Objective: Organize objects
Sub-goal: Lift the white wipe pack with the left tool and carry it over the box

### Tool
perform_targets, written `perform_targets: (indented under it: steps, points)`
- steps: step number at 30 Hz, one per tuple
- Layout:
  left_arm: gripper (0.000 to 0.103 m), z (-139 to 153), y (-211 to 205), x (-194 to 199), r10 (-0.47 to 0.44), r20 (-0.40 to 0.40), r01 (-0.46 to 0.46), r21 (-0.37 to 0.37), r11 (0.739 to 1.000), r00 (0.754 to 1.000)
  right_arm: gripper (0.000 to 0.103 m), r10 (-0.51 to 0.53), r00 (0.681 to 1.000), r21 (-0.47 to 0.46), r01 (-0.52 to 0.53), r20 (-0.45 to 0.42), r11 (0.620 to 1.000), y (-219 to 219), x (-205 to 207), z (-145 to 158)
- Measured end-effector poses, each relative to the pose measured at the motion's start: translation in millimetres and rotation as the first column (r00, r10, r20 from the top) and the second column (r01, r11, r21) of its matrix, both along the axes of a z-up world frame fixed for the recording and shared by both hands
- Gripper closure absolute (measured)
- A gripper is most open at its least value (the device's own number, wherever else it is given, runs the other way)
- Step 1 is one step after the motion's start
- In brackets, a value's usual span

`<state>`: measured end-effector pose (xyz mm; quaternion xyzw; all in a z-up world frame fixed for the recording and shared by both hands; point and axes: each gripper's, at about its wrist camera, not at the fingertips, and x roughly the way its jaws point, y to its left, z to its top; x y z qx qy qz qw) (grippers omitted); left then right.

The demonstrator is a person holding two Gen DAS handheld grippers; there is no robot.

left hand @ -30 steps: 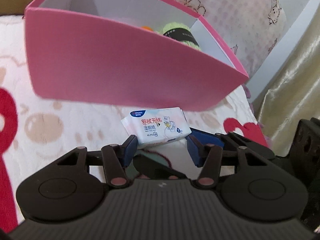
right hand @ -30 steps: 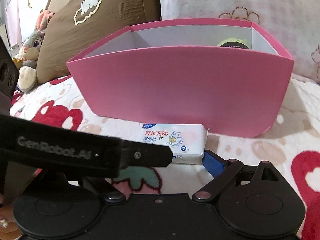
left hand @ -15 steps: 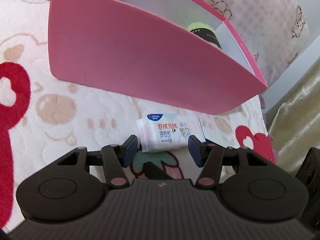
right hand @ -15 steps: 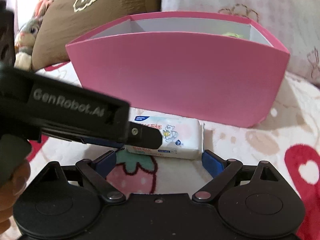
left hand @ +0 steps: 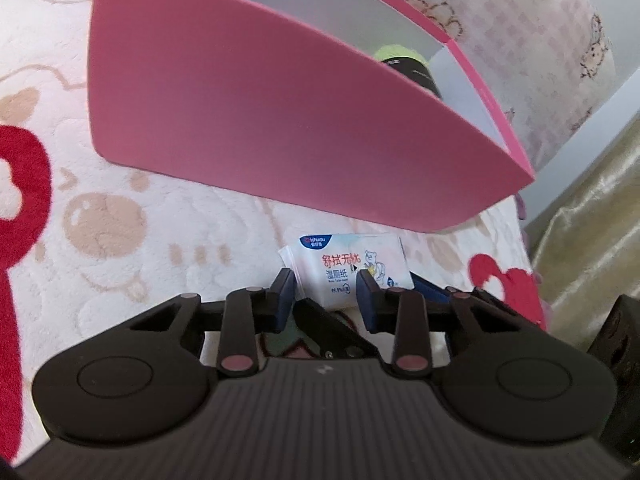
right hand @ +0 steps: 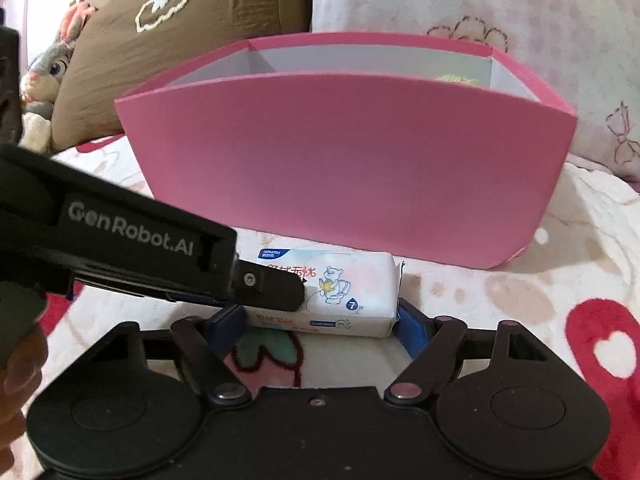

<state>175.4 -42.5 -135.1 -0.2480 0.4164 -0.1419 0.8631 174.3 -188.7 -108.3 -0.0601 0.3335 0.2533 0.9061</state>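
Note:
A white wet wipes pack [left hand: 344, 256] [right hand: 352, 280] lies on the blanket just in front of a pink box [left hand: 260, 120] [right hand: 340, 168]. My left gripper [left hand: 326, 296] is closing, and both blue pads touch the sides of the pack's near left end. In the right wrist view its finger [right hand: 276, 286] lies over that end. My right gripper [right hand: 320, 326] is also closing. Its pads flank the pack's two short ends, and no squeeze shows. A green and black object [left hand: 400, 54] [right hand: 456, 79] sits in the box's right end.
The white blanket [left hand: 120, 240] carries red hearts and beige prints. Behind the box lean a brown pillow [right hand: 180, 40] and a pink-patterned pillow [right hand: 480, 0], with a plush rabbit [right hand: 48, 68] at far left. A gold curtain [left hand: 592, 220] hangs at the bed's right edge.
My left gripper's jaws have narrowed onto the pack's left end, and it has pushed further across the right wrist view. The right jaws have drawn in toward the pack's ends.

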Motion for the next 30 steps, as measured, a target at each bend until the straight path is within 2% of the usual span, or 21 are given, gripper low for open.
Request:
perform_targets:
  steps: [7,18,24,30]
  points:
    - [0.071,15.8,-14.6,-7.4,-0.052,0.002,0.052,0.064,0.997,0.999,0.021,-0.010,1.000,-0.009,0.010,-0.005,1.000,-9.2,-12.0,16.5]
    - [0.070,82.8,-29.5,-41.7,-0.163,0.033,0.157,0.148,0.976,0.986,0.020,-0.044,0.999,0.026,0.043,0.030,0.999,-26.5,-48.6,76.2]
    - [0.070,109.4,-38.6,-59.9,-0.189,0.007,0.184,0.210,0.960,0.982,0.020,-0.025,0.999,0.039,0.024,0.039,0.999,-37.8,-72.0,104.8]
    - [0.068,127.8,-40.4,-75.4,-0.191,0.023,0.183,0.195,0.964,0.981,0.020,-0.012,0.996,0.008,0.012,0.084,1.000,-36.3,-87.4,130.8]
